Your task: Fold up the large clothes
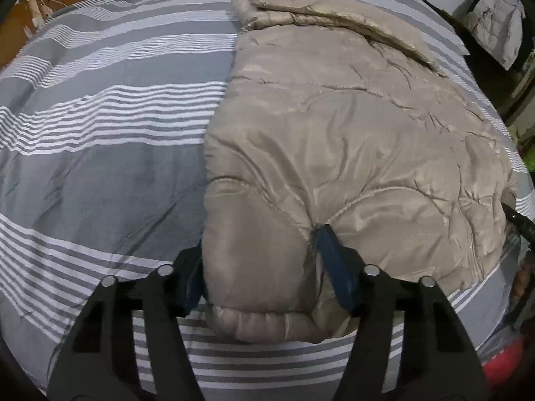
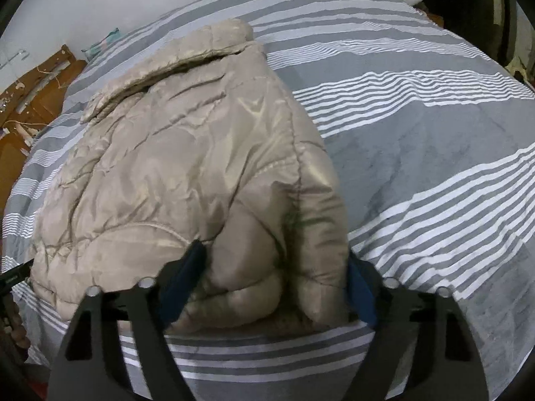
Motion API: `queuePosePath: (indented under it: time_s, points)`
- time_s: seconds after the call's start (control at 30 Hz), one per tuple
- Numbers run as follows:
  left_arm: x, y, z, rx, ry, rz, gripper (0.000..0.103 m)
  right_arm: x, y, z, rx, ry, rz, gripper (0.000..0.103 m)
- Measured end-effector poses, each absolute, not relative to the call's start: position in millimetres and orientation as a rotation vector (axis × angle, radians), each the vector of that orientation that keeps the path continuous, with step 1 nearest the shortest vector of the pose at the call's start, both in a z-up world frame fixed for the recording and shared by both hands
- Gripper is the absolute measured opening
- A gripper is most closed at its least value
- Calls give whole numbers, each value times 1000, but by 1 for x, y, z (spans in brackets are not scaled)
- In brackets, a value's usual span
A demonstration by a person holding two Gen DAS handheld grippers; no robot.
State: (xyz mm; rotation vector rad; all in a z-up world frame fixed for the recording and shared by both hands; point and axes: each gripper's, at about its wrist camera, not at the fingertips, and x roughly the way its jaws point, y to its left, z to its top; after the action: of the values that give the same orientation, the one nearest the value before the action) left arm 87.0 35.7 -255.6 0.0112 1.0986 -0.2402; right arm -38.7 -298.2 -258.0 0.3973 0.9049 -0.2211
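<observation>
On the bed with the grey and white striped cover [image 1: 100, 140] lies a big puffy beige quilted jacket [image 1: 351, 127]. It is laid out flat and already looks folded in at the sides. Its long way runs from the edge close to the person up to the collar [image 1: 301, 6] at the far end. So the jacket stretches straight away from both grippers.

Down at the near edge, the left gripper [image 1: 264, 267] sits over the jacket's near left corner. One blue finger [image 1: 334, 264] pokes down into a seam of the puffy cloth, and the other is at the outer side of the corner. A fat lump of jacket sits between them. The fingers look like they squeeze this lump, about half spread.

The right gripper [image 2: 277, 277] is over the near right corner. One blue finger [image 2: 187, 274] presses into the cloth and the other is beside the outer edge. A thick roll of jacket fills the gap. It looks pinched too, but I cannot be sure how tight.

Both hands are just as close to the jacket, one at each near corner. I think the next move is to lift this near edge and carry it away toward the collar, so the jacket folds in half across its long way. Both corners need to go up together. The slippery puffy cloth could slide out if the pinch is loose.
</observation>
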Motion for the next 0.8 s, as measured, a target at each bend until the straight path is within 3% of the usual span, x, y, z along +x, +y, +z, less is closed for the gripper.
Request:
queuePosePath:
  time_s: [0.1,0.2,0.37,0.53,0.8]
  points:
    - [87,36,-250,12,1098,-233,44,-39,-297,-252,369,918,-187,50]
    - [88,48,-242,-27,1104,-261,33,-40,-296,-241,357,921,-138,44]
    - [94,46,-209,13,1047,-273,26,-34,-292,-210,341,870,-86,41]
    - [118,42,-164,8,953,-287,25,-12,-286,-175,308,788,-64,40]
    - [154,34,-135,66,890,-275,25,48,-288,-129,262,680,-43,38]
